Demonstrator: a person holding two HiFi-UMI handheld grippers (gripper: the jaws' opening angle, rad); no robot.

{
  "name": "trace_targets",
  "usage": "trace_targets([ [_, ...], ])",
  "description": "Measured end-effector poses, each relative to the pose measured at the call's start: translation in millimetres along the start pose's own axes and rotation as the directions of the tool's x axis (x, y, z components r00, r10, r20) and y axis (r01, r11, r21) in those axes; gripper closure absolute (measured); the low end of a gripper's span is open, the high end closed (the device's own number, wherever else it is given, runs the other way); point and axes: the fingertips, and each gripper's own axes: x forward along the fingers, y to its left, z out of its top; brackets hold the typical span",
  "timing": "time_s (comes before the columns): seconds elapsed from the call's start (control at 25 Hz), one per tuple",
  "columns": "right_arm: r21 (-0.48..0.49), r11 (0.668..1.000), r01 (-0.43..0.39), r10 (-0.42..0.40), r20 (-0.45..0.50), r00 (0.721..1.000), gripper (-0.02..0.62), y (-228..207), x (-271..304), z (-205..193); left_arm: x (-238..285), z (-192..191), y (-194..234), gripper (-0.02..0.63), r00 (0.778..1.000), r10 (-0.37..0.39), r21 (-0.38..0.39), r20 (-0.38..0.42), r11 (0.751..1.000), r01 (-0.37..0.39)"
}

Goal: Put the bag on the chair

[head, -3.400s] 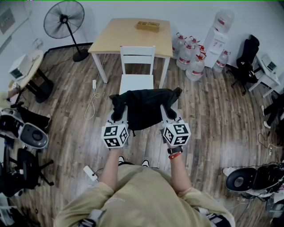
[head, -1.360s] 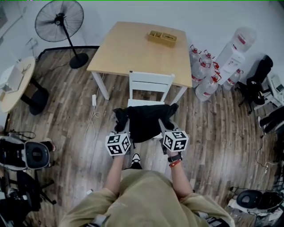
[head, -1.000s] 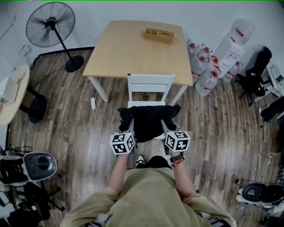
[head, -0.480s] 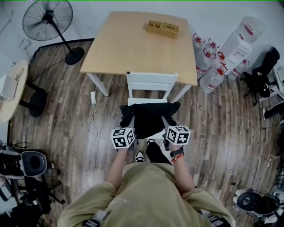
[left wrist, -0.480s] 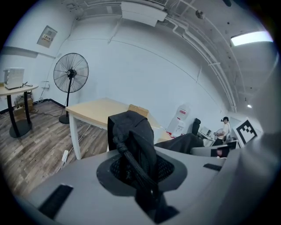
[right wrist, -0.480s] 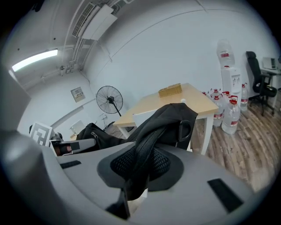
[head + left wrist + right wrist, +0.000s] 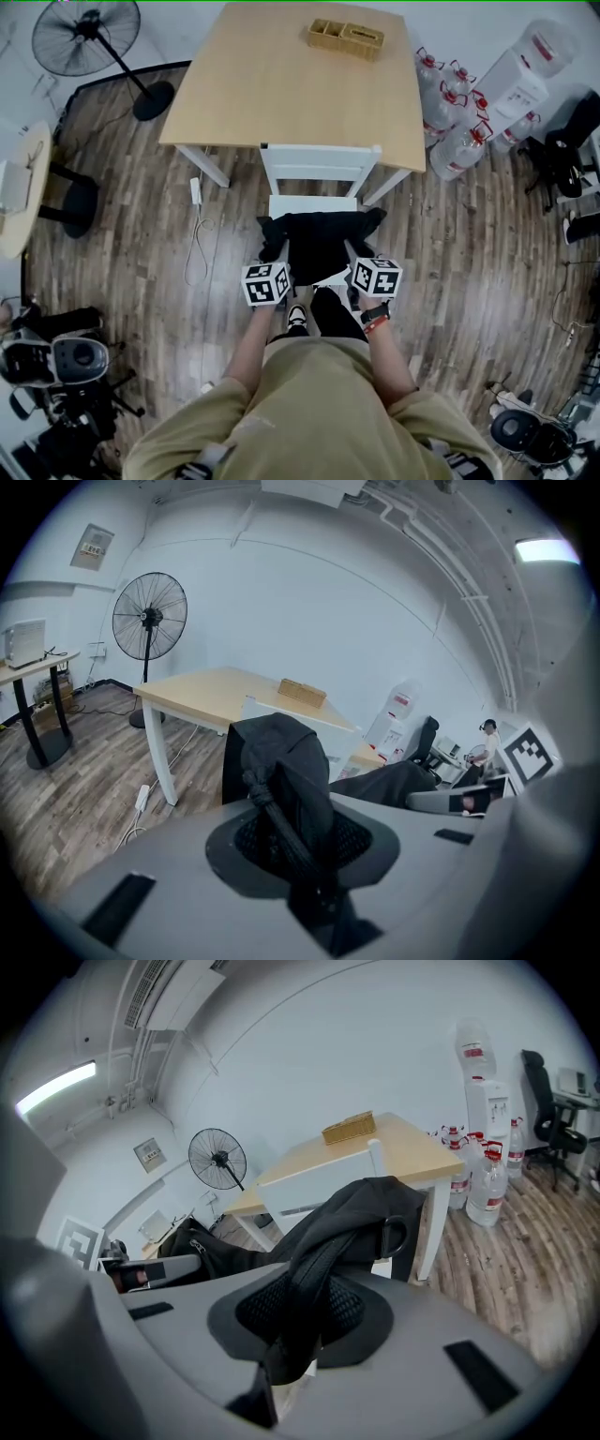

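A black bag [image 7: 319, 242] hangs stretched between my two grippers, over the front of the white chair's seat [image 7: 312, 202]; I cannot tell whether it touches the seat. My left gripper [image 7: 274, 253] is shut on the bag's left end, where a bunched strap [image 7: 281, 803] runs through the jaws. My right gripper [image 7: 356, 249] is shut on the right end, on a padded strap [image 7: 314, 1283] with a ring. The chair's back [image 7: 321, 159] stands against the table. In both gripper views the bag hides the jaw tips.
A wooden table [image 7: 281, 94] with a slatted box [image 7: 347, 37] stands behind the chair. Water bottles and a dispenser [image 7: 473, 127] are at the right. A fan [image 7: 84, 28], a round side table [image 7: 19, 187] and a floor cable [image 7: 195, 225] are at the left.
The person has stepped toward the chair. The bag, held at both ends throughout, has moved from over the floor in front of the chair to over its seat.
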Motion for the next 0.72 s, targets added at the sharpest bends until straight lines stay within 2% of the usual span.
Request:
trace_targets([
  [0.24, -0.020, 1.000, 0.018, -0.020, -0.065, 0.998, 0.535, -17.4, 27.8, -9.7, 30.0, -14.0, 8.0, 0.522, 0.998, 0.035, -0.002, -0.055, 0.999, -0.035],
  [0.72, 0.016, 1.000, 0.019, -0.016, -0.167, 0.986, 0.535, -36.5, 78.5, -33.1, 66.2, -44.2, 38.4, 0.522, 0.985, 0.072, -0.037, -0.156, 0.996, -0.079],
])
